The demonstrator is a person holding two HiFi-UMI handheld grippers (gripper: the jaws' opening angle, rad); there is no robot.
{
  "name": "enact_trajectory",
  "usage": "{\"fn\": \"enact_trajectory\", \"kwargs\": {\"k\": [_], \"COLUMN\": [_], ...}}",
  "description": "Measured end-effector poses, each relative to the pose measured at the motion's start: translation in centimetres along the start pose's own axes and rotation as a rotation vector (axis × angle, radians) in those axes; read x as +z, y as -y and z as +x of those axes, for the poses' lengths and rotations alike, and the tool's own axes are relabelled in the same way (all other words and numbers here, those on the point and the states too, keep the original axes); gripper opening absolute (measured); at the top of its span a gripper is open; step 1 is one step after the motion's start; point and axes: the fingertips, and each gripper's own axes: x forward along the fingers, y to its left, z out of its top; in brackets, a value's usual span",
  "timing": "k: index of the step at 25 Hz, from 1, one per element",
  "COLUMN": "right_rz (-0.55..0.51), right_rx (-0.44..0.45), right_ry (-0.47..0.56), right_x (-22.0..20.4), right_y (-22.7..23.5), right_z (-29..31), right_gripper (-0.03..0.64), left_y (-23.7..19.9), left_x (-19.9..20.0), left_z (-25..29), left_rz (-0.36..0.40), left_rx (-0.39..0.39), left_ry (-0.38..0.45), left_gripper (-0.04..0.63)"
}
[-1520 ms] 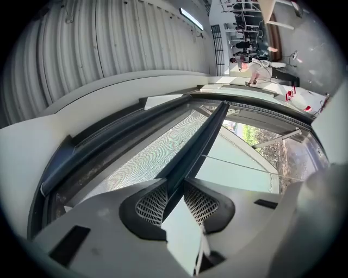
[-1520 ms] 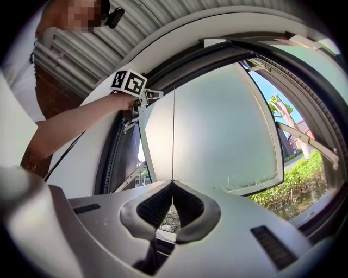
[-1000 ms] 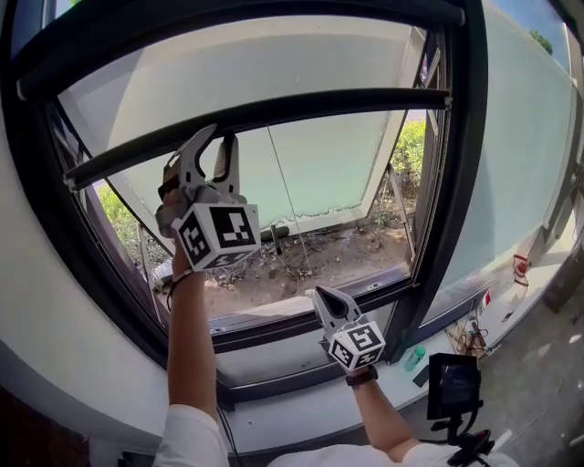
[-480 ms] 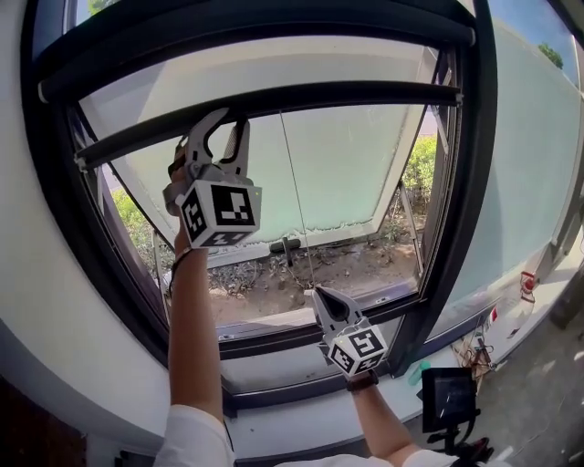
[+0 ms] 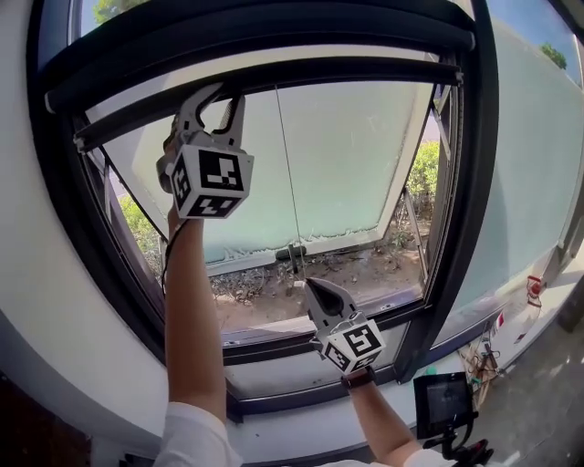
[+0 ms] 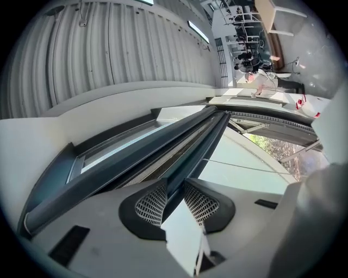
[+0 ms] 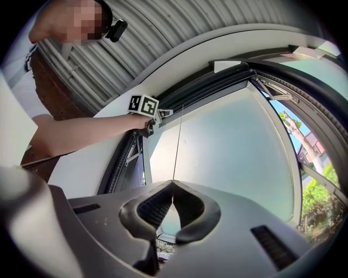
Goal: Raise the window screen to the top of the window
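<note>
At the top of the window: the pale mesh window screen (image 5: 301, 53) shows only as a narrow strip between the dark roller housing (image 5: 274, 23) and the screen's long dark metal bottom bar (image 5: 356, 73). The bar lies just below the housing and runs left to right.
Left gripper: the left gripper (image 5: 224, 94) is held high at the far left, pointing up. Its pale fingers (image 5: 193, 109) straddle the bottom bar near the bar's left end.
Left fingers: spread wide, with the perforated pads (image 6: 154, 203) touching the bar on both sides, so they clasp it. The jaws have just eased a little wider, with the bar between them.
Right gripper: the right gripper (image 5: 307, 285) is lower and nearer, to the right of the left arm, in front of the lower part of the window opening.
Right fingers: pressed together, pinching the lower end of a thin dark cord (image 5: 284, 173) that runs straight up to the bottom bar.
Window frame: the thick black window frame (image 5: 461, 228) surrounds the opening. Beyond it a frosted pale-green glass pane (image 5: 365, 155) tilts outward, with bare soil and green bushes below.
Near right: a black flat-screened device on a stand (image 5: 443, 399) stands by the white sill (image 5: 283, 424).
</note>
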Motion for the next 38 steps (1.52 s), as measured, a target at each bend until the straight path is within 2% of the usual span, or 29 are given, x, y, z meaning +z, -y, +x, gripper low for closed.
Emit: {"fn": "enact_trajectory", "kwargs": {"k": [3, 8, 13, 15, 17, 20, 22, 24, 27, 29, 31, 33, 35, 37, 38], "right_rz": [-0.052, -0.115, -0.096, -0.062, -0.036, -0.08, -0.109, -0.089, -0.028, -0.013, -0.016, -0.013, 0.02, 0.084, 0.12], "right_rx": [-0.002, 0.013, 0.016, 0.001, -0.009, 0.001, 0.006, -0.002, -0.018, -0.03, -0.039, -0.044, -0.065, -0.107, -0.122], "right_ry": [-0.009, -0.004, 0.011, 0.025, 0.058, 0.094, 0.119, 0.167, 0.251, 0.245, 0.194, 0.11, 0.008, -0.107, -0.167], "right_x": [1.0, 3.2, 4.0, 3.9, 4.2, 4.8, 5.2, 5.7, 6.4, 6.0, 4.4, 1.8, -1.6, -5.4, -7.4], "right_y": [0.8, 1.2, 1.1, 1.3, 1.4, 0.7, 0.3, 0.4, 0.7, 0.9, 1.1, 1.2, 1.7, 2.6, 2.8], "right_z": [1.4, 3.3, 3.5, 3.1, 2.6, 2.2, 1.7, 0.7, -1.4, -2.7, -3.8, -4.9, -6.3, -7.9, -8.7], "right_gripper": [0.005, 0.005, 0.005, 0.005, 0.005, 0.005, 0.005, 0.005, 0.005, 0.003, 0.003, 0.003, 0.003, 0.003, 0.003], "left_y": [-1.4, -3.1, -3.9, -3.9, -3.8, -2.4, -0.5, 2.1, 7.5, 11.7, 16.0, 20.8, 26.1, 31.3, 33.5], "left_x": [0.6, 1.1, 1.8, 2.1, 2.6, 3.0, 2.7, 1.9, 0.0, -1.7, -4.2, -7.3, -10.1, -11.6, -12.0], "left_z": [0.9, 2.3, 3.0, 2.6, 1.7, -0.5, -2.5, -4.7, -8.6, -11.4, -14.8, -18.9, -23.8, -28.1, -29.6], "left_rz": [-0.042, 0.002, 0.075, 0.061, -0.034, -0.236, -0.29, -0.328, -0.467, -0.576, -0.683, -0.783, -0.865, -0.92, -0.928], "left_rx": [-0.006, -0.019, -0.045, -0.033, -0.014, -0.013, -0.005, 0.004, -0.01, -0.022, -0.018, -0.004, 0.018, 0.012, -0.014], "left_ry": [0.019, -0.008, -0.088, -0.072, -0.03, 0.026, 0.045, 0.041, 0.0, -0.053, -0.141, -0.258, -0.411, -0.543, -0.584], "left_gripper": [0.075, 0.075, 0.075, 0.075, 0.074, 0.072, 0.072, 0.072, 0.071, 0.071, 0.039, 0.009, 0.002, 0.001, 0.001]}}
